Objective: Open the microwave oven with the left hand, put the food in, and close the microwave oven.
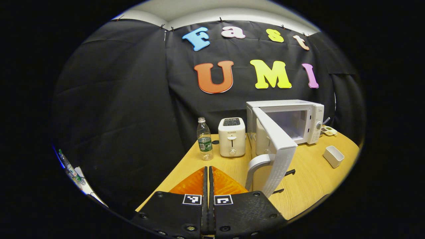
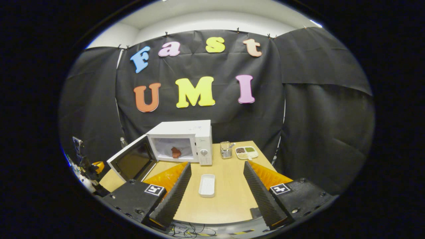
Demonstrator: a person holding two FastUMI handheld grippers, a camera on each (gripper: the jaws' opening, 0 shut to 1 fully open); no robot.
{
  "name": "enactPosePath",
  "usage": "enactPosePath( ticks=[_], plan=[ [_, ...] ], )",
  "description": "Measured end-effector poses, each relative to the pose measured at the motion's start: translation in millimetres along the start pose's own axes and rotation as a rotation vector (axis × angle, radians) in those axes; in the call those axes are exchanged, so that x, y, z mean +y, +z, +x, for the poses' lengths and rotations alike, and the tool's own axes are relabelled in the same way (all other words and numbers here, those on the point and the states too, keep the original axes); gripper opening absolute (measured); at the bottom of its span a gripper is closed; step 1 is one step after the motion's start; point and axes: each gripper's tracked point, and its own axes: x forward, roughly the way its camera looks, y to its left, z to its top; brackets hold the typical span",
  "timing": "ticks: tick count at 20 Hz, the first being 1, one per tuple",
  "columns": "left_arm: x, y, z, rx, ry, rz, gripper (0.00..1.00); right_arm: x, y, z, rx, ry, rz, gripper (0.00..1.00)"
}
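Left gripper view first: my left gripper [image 1: 208,179] has its jaws pressed together with nothing between them, held just short of the microwave door [image 1: 275,146], which stands swung wide toward me. The curved door handle [image 1: 257,166] is near my fingertips, slightly to their right. The microwave oven [image 1: 298,119] sits on the desk [image 1: 308,176] beside a toaster [image 1: 231,136] and a water bottle [image 1: 205,139]; a small white tray [image 1: 333,156] lies further right.

Right gripper view next: my right gripper [image 2: 217,186] has its jaws spread wide and holds nothing, hovering over the same white tray [image 2: 207,185], which looks empty. A reddish piece of food [image 2: 176,152] rests inside the oven cavity, so I judge the loading done and closing the door to be the step in hand. A utensil cup [image 2: 226,149] and a divided dish [image 2: 246,152] stand right of the oven.

To close well, I would put the left jaws against the door's outer face near the handle and push along its swing until it latches, keeping the right gripper back.
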Motion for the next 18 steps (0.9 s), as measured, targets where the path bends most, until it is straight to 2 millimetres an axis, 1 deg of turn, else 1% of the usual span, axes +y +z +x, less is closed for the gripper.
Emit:
enactPosePath(
  ticks=[1,3,5,6,7,8,10,12,14,18],
  plan=[
    [-5.3,-0.8,7.6,0.003,-0.008,0.001,0.0,-0.3,0.7,0.8,0.004,0.002,0.012,0.92],
    [-17.9,-4.7,19.8,0.012,-0.033,-0.003,0.0,-7.0,-1.6,2.1,0.016,-0.012,0.027,0.92],
    [-27.8,-10.2,25.2,0.025,-0.046,0.004,0.0,-10.1,-3.7,4.2,0.023,-0.021,0.034,0.92],
    [-29.4,-11.4,29.0,0.027,-0.031,0.015,0.0,-11.6,-4.1,5.7,0.025,-0.021,0.034,0.92],
    [-31.9,-14.6,27.2,0.037,-0.038,0.002,0.0,-13.0,-5.2,5.8,0.027,-0.023,0.034,0.92],
    [-38.5,-15.7,23.6,0.041,-0.051,-0.012,0.0,-15.0,-6.7,6.0,0.035,-0.021,0.04,0.92],
    [-53.3,-15.8,19.1,0.04,-0.065,0.004,0.0,-16.8,-11.1,11.0,0.052,-0.004,0.052,0.92],
    [-70.4,-13.4,14.5,0.04,-0.079,0.005,0.0,-23.1,-13.6,16.6,0.067,0.013,0.05,0.92],
    [-91.5,-9.2,9.0,0.037,-0.089,0.008,0.0,-30.5,-13.4,24.1,0.076,0.033,0.058,0.92],
    [-146.0,0.1,1.2,0.029,-0.125,0.02,0.0,-48.7,-10.8,38.9,0.081,0.077,0.053,0.92]
  ],
)
